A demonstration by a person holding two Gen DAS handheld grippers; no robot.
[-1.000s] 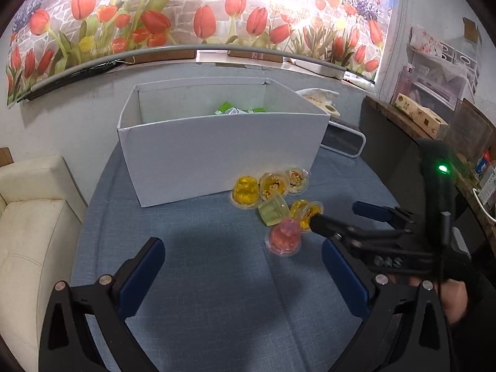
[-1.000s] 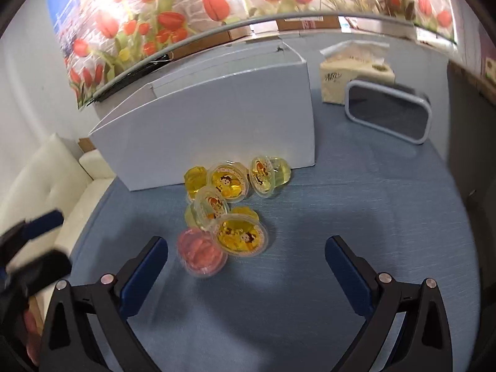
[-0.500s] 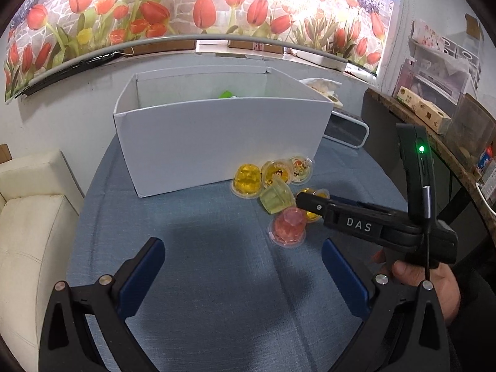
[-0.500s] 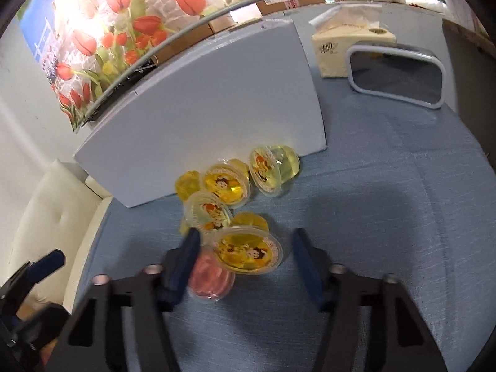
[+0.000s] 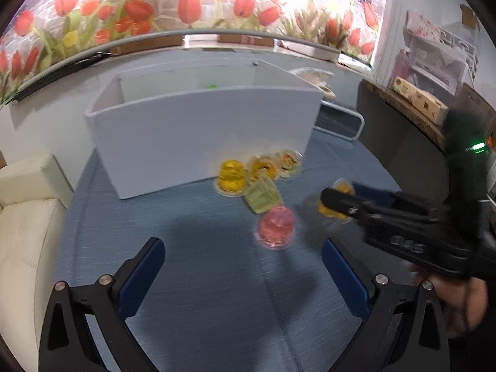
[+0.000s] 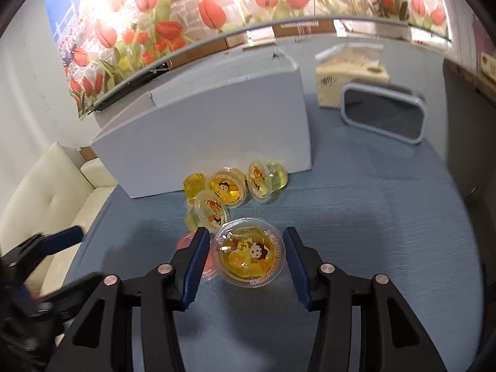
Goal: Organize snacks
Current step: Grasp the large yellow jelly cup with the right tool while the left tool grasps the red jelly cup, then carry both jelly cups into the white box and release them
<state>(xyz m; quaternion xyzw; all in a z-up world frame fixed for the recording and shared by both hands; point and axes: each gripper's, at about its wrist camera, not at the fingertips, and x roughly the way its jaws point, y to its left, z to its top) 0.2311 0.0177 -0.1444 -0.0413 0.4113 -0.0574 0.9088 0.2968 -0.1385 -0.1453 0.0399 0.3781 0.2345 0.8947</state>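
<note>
Right tongs point(image 6: 246, 255) closed on, lifted jelly cup point(image 6: 248, 257).

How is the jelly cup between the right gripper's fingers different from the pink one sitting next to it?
The yellow jelly cup is tilted, showing its cartoon-printed lid, and is clamped in the right gripper. The pink jelly cup rests free on the blue tablecloth, untouched, its print not visible. Both are small clear plastic jelly cups.

Glossy clear-plastic jelly cups point(image 6: 249, 257) with printed film lids on a matt, woven blue cloth surface point(image 6: 372, 217); beside them, a smooth matt white cardboard box point(image 6: 217, 136)
</note>
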